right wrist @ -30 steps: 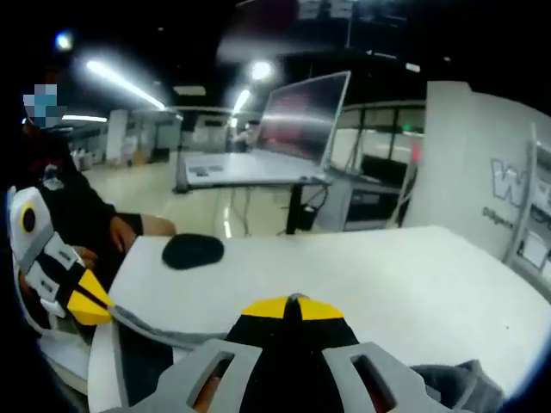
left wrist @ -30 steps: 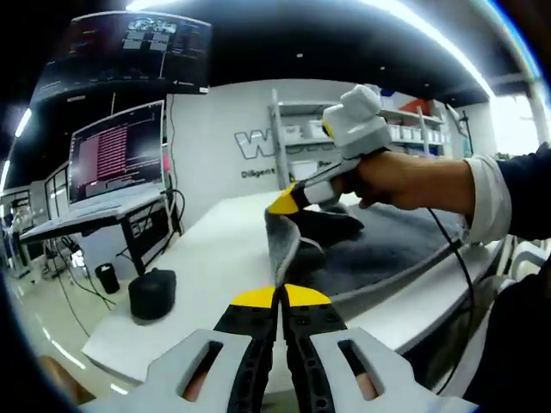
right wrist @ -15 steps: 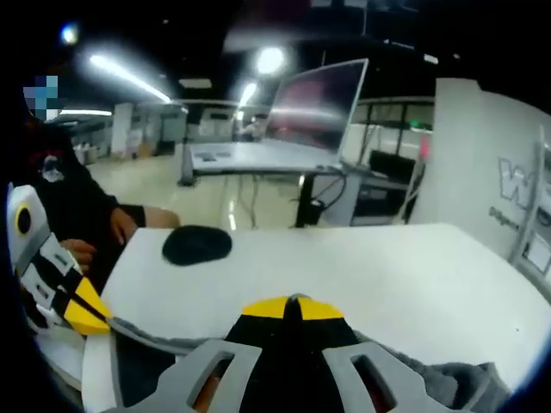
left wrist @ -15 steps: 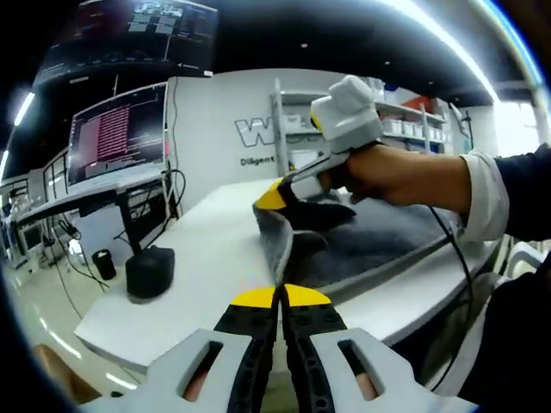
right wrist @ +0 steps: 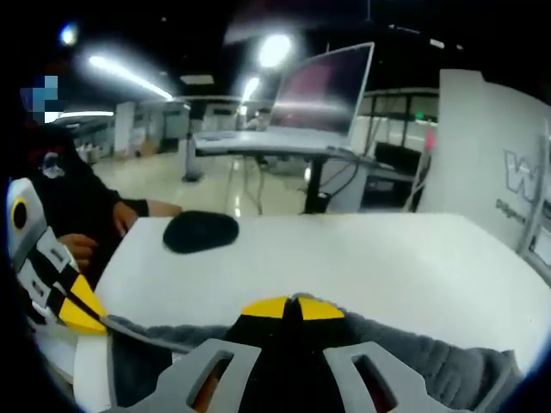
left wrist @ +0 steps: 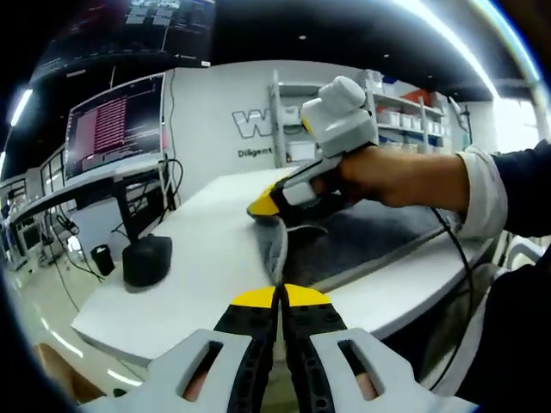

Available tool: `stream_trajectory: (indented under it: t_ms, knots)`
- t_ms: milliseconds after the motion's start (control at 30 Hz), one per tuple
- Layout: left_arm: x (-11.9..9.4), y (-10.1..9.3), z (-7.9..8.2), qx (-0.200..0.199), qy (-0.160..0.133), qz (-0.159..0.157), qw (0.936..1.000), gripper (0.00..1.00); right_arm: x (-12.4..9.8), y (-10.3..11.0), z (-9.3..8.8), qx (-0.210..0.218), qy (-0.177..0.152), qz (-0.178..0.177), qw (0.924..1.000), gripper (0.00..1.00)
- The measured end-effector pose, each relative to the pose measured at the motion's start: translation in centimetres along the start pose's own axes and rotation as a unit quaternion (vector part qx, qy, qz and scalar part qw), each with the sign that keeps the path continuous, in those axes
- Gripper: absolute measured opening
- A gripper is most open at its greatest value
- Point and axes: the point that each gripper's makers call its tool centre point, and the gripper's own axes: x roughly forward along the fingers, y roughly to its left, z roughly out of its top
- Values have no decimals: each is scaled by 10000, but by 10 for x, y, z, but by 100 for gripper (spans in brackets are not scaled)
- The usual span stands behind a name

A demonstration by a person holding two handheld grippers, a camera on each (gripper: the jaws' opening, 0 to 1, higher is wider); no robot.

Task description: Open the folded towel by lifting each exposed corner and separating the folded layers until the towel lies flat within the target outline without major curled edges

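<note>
A dark grey towel point(left wrist: 362, 237) lies on the white table point(left wrist: 207, 258), with one edge raised and stretched between the two grippers. My left gripper point(left wrist: 277, 297) is shut, and the towel's edge point(left wrist: 274, 249) runs into its yellow tips. Farther along that edge my right gripper point(left wrist: 265, 206), held by a hand, pinches the towel shut. In the right gripper view, the right gripper point(right wrist: 291, 307) is shut over the towel point(right wrist: 422, 357). The left gripper point(right wrist: 84, 315) holds the same edge at the left.
A black rounded object point(left wrist: 146, 258) point(right wrist: 201, 231) sits on the table beyond the towel. Desks with a monitor point(left wrist: 112, 129) stand behind, and shelves point(left wrist: 405, 129) line the wall. A person's sleeve point(left wrist: 508, 194) reaches in from the right.
Both grippers have come down toward the table with the towel edge between them. More of the towel now spreads out to the right of the right gripper's jaws.
</note>
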Motion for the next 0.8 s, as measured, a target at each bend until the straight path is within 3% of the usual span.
stream_trajectory:
  t_ms: [233, 633, 800]
  knots:
    - [1, 0, -2, 9, 21, 19, 10000, 1, 3, 6, -4, 18, -29, 25, 10000, 0]
    - [-4, -6, 2, 298, -110, 25, 9995, 2, 0, 8, 2, 29, -377, 132, 9992, 14]
    - [-6, -3, 12, 688, -303, 235, 9969, 14, 2, 7, 2, 97, -352, 131, 9992, 17]
